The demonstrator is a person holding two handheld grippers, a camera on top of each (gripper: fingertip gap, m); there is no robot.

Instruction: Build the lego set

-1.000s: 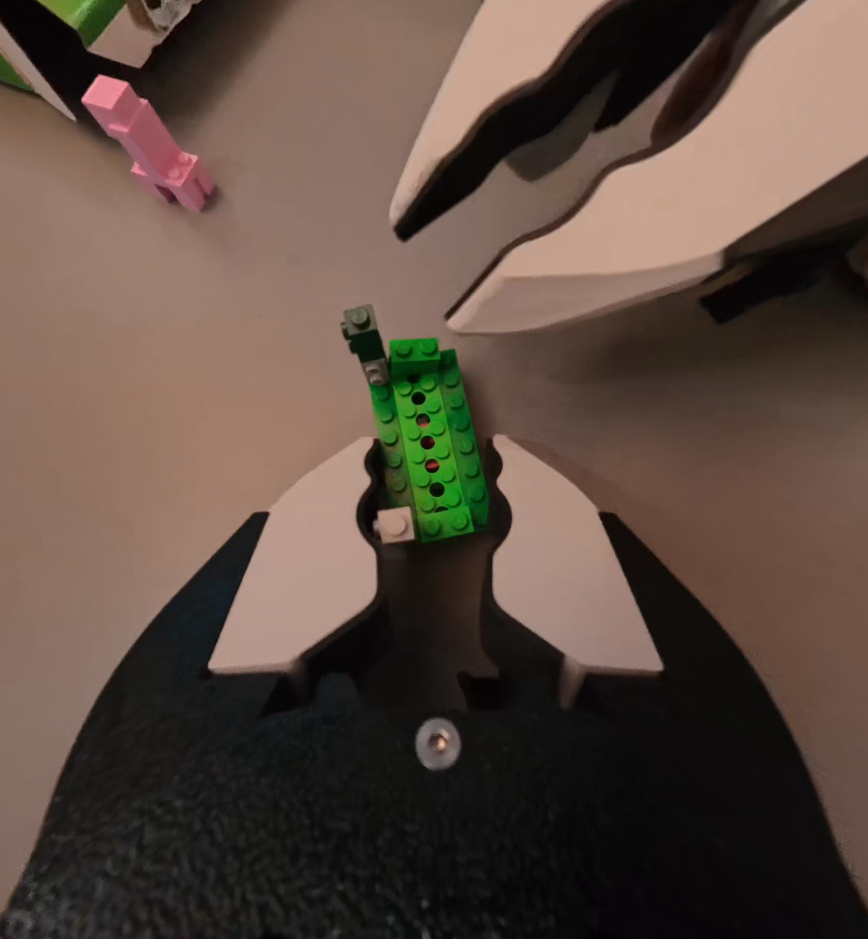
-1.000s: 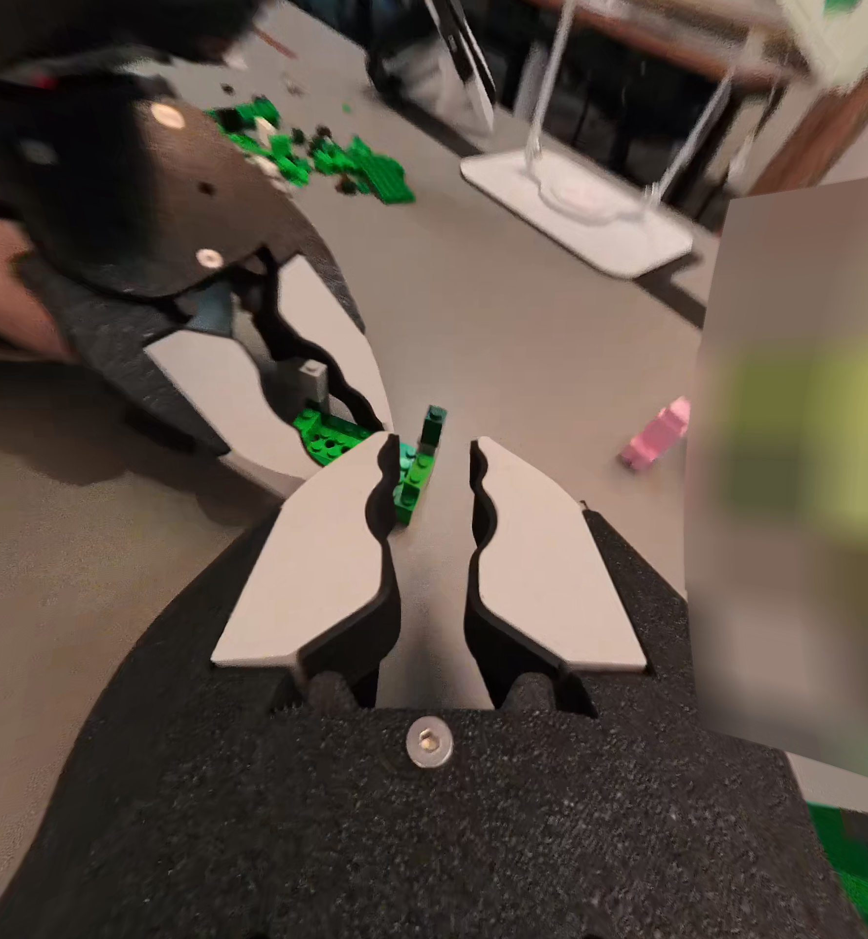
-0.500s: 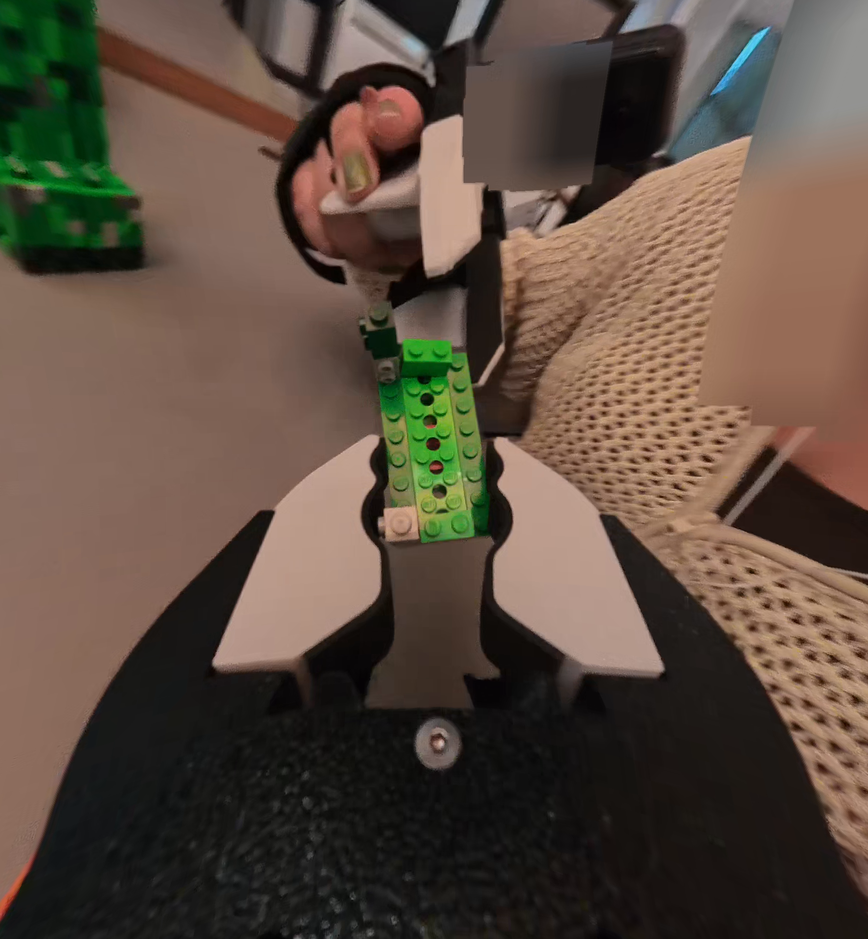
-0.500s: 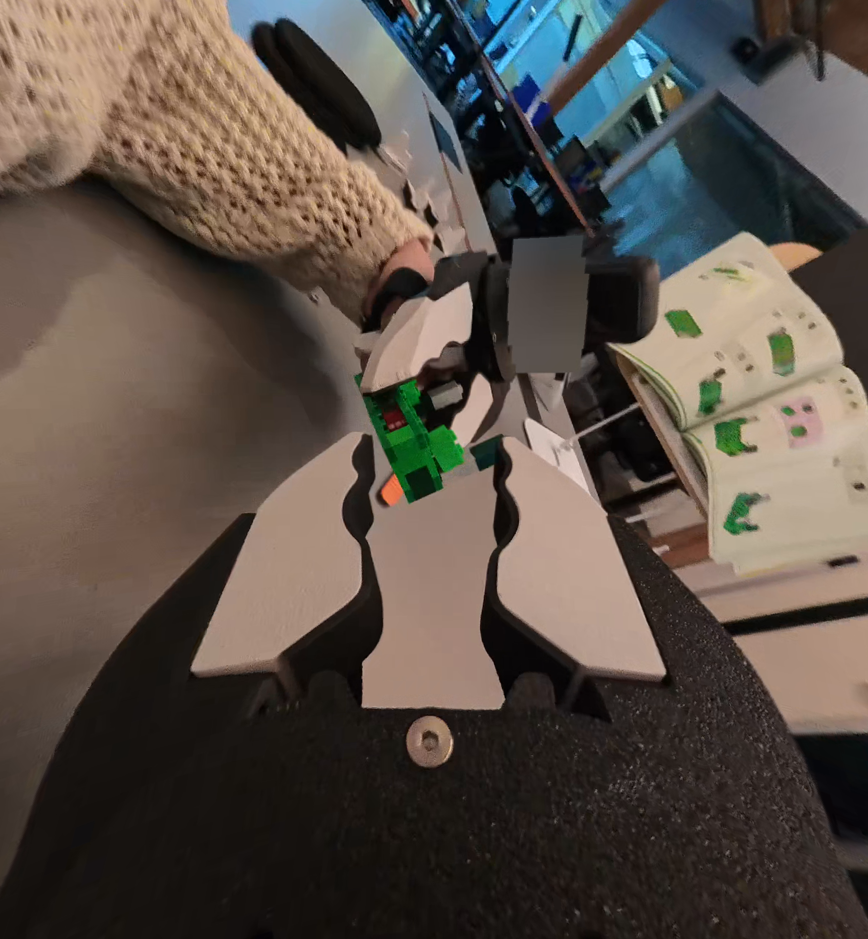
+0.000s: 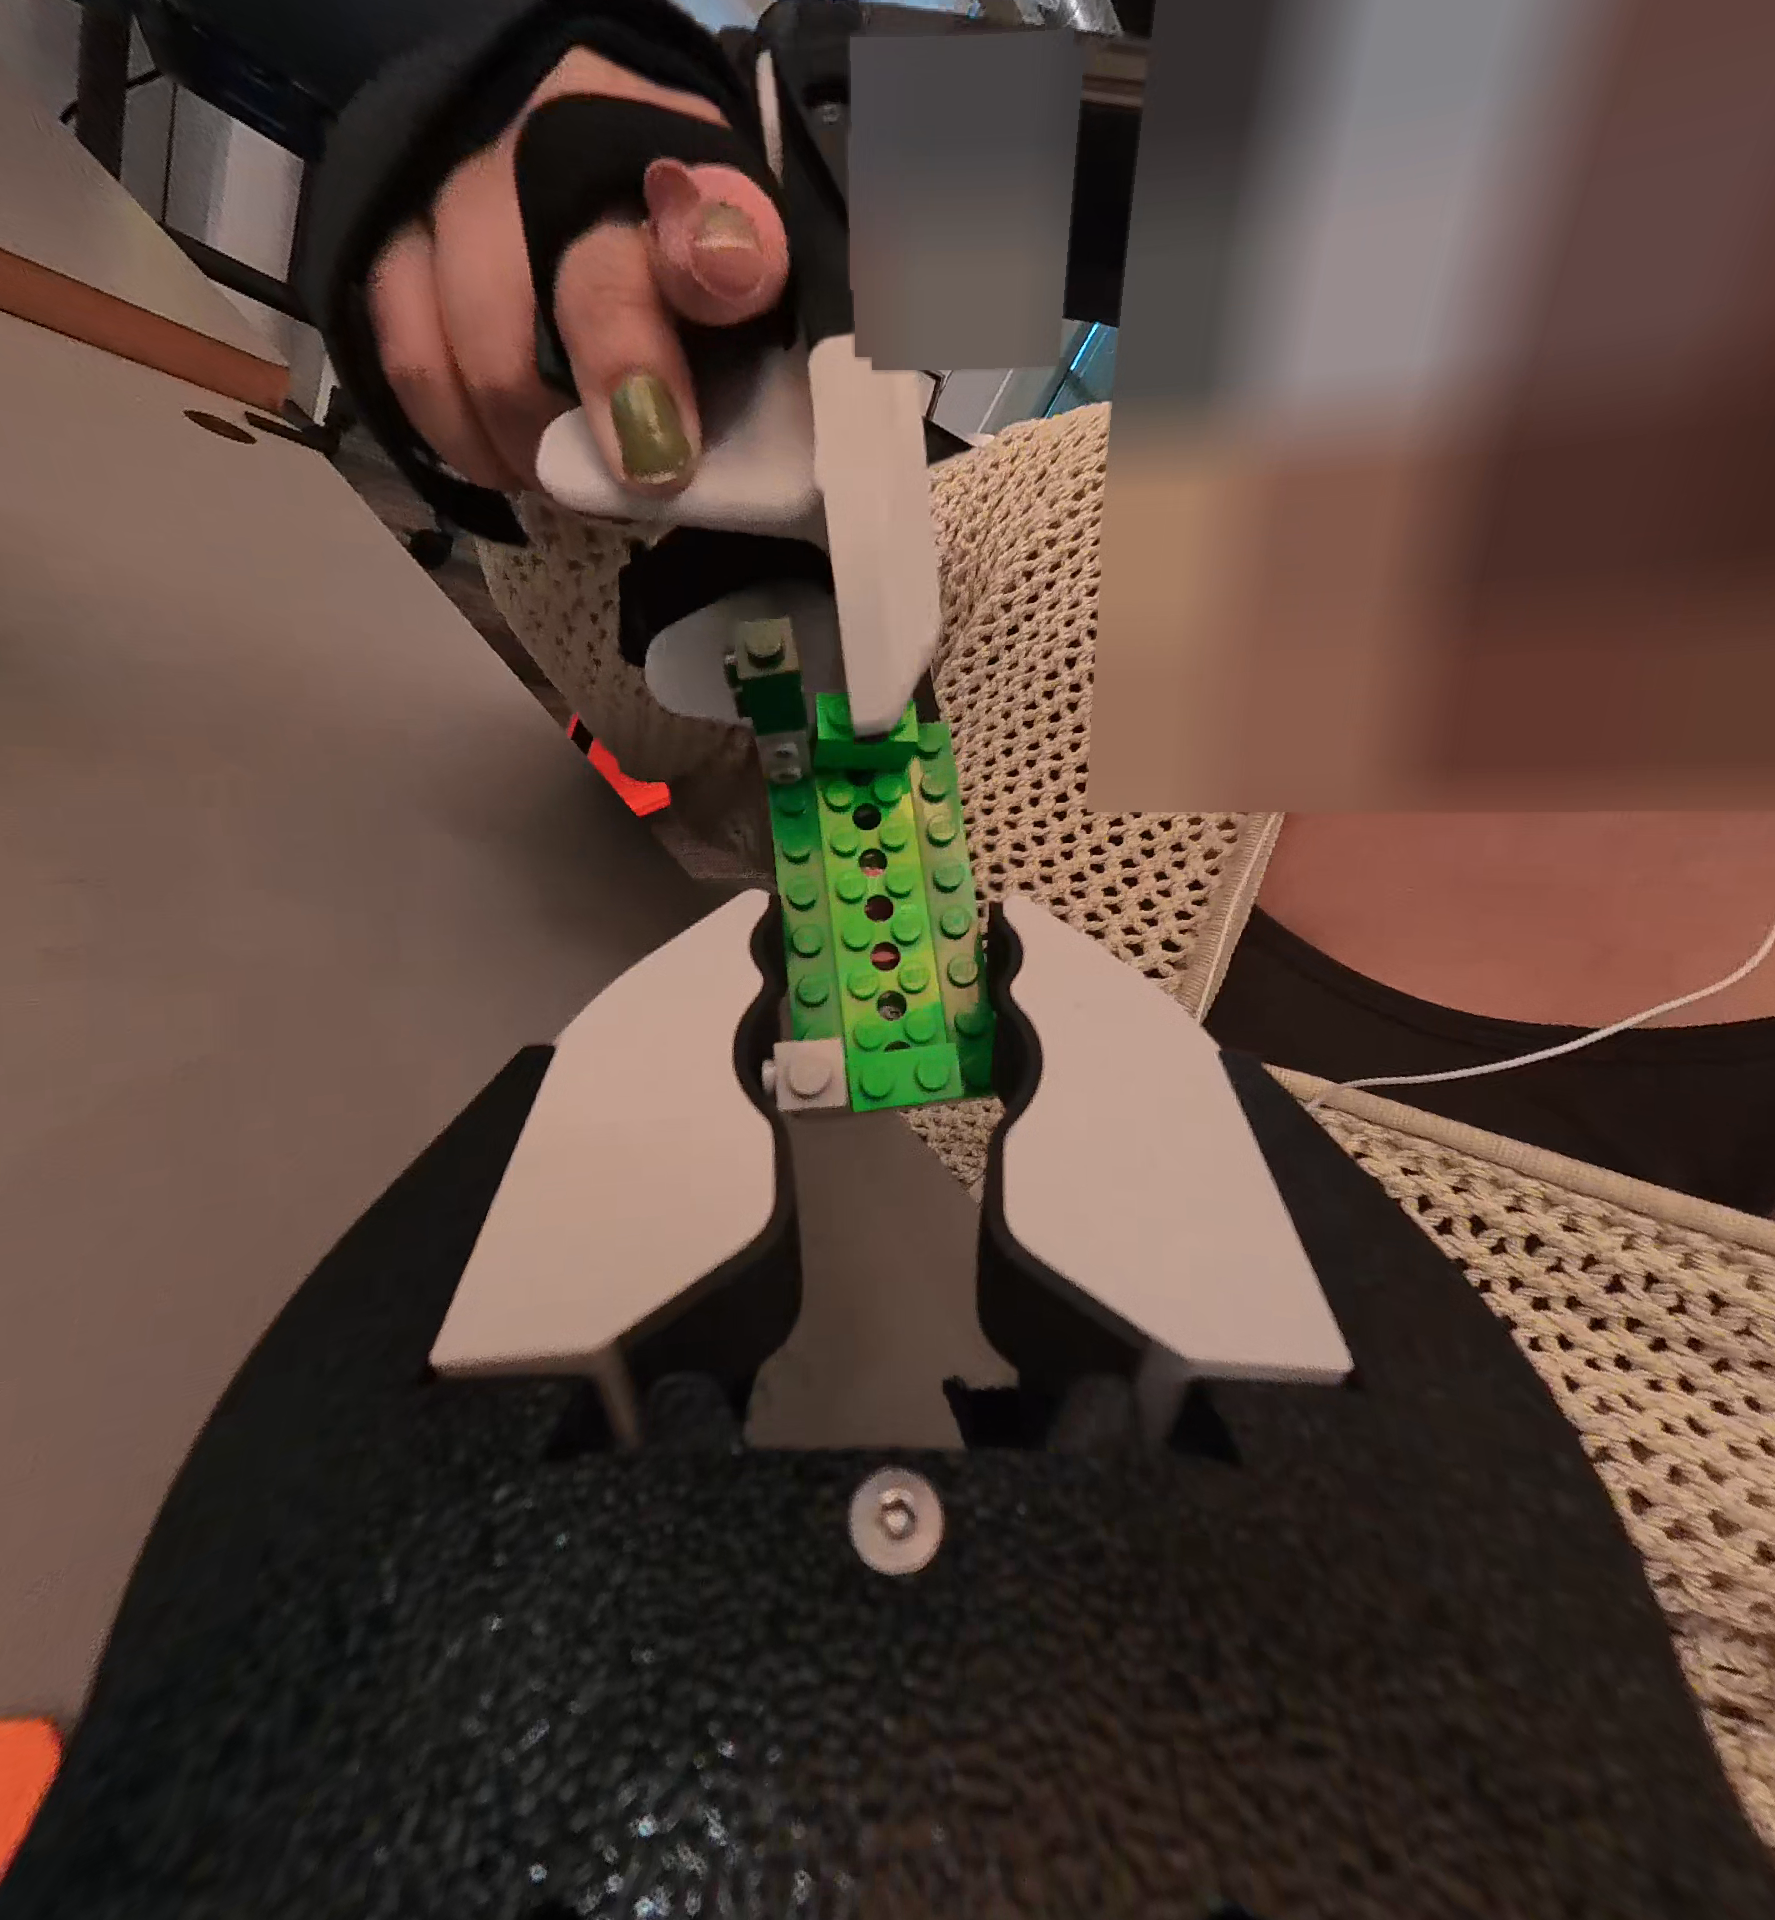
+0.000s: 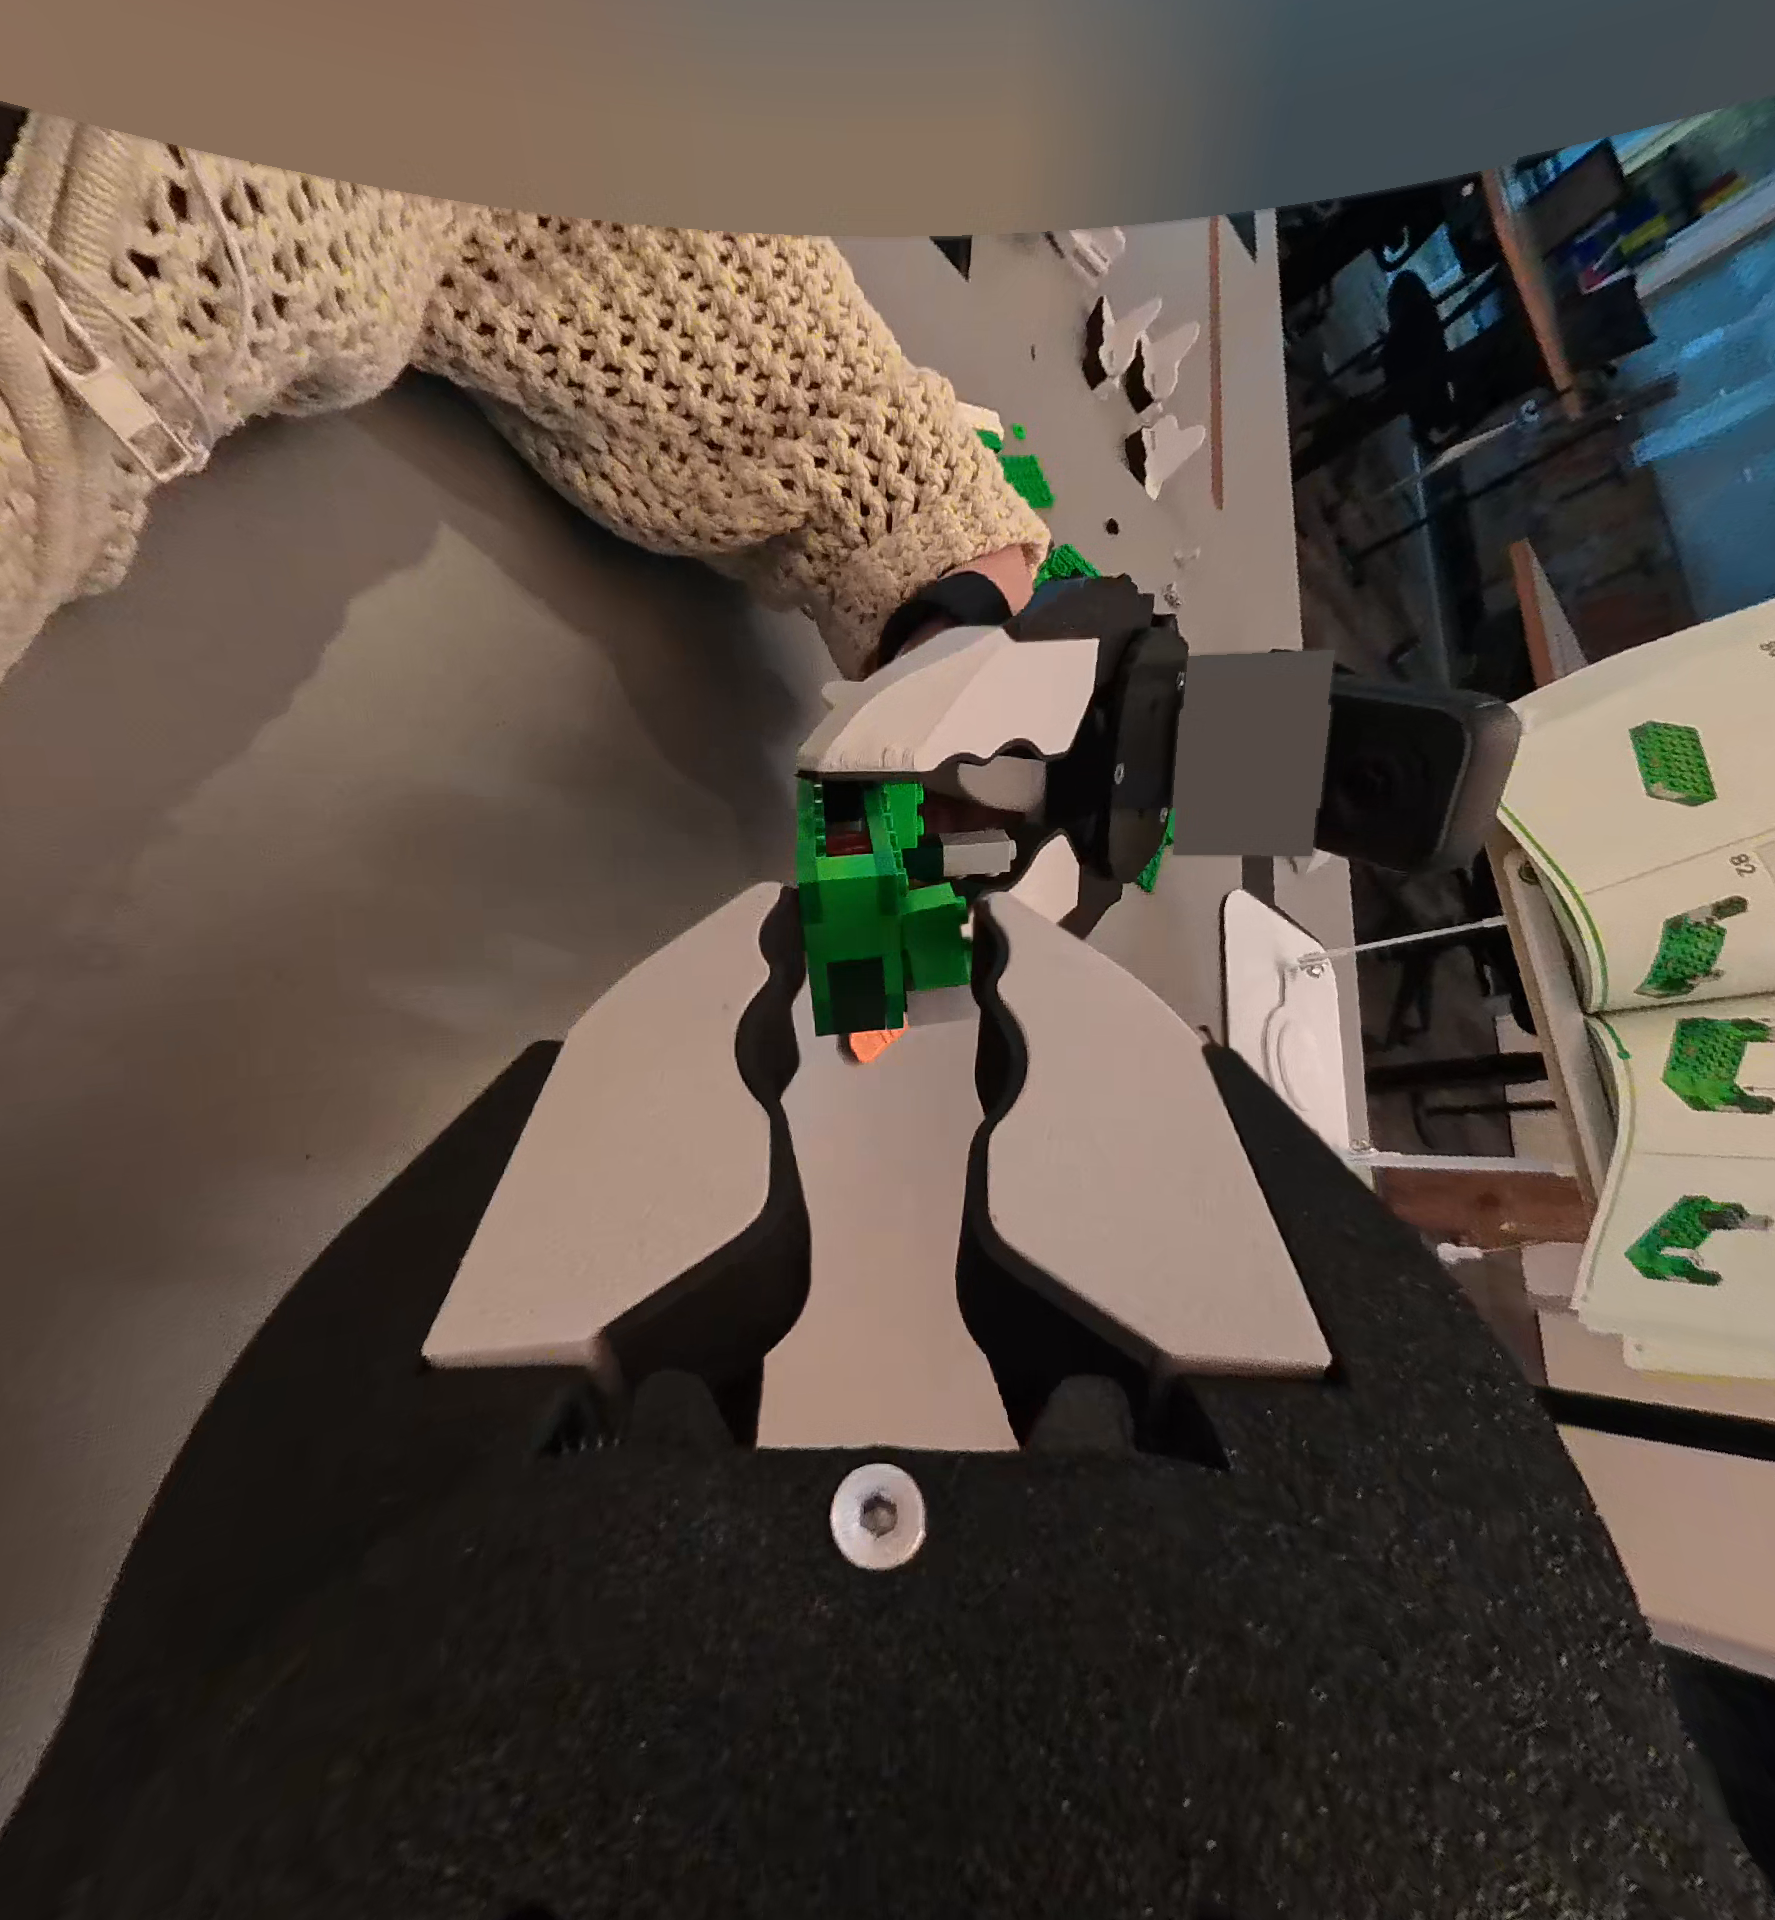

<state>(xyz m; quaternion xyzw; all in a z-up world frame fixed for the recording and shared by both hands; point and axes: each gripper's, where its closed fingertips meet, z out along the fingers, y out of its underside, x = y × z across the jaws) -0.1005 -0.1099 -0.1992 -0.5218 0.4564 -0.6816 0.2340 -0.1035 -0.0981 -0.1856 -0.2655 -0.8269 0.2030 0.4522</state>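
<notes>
The left hand-held gripper (image 5: 881,977) is clamped on a long bright-green studded lego assembly (image 5: 878,914), its 2 pale fingers (image 5: 654,1122) pressing the sides of the near end. The assembly juts forward, raised off the grey counter (image 5: 187,831), with a row of round holes down its middle, a small light-grey 1-stud brick (image 5: 808,1075) at its near left corner and a short stack of grey and dark-green small bricks (image 5: 771,691) at its far left corner.

The right hand-held gripper (image 6: 878,935), held in a hand in a black fingerless glove (image 5: 550,291), meets the assembly's far end from the opposite side. In the left wrist view 1 of its white fingers (image 5: 878,540) touches the raised green brick there. In the right wrist view its fingers flank the assembly at a narrow gap; whether they actually grip it I cannot tell.

A cream open-knit sweater sleeve (image 6: 654,364) lies behind, and an open instruction booklet (image 6: 1714,987) rests at the right.
</notes>
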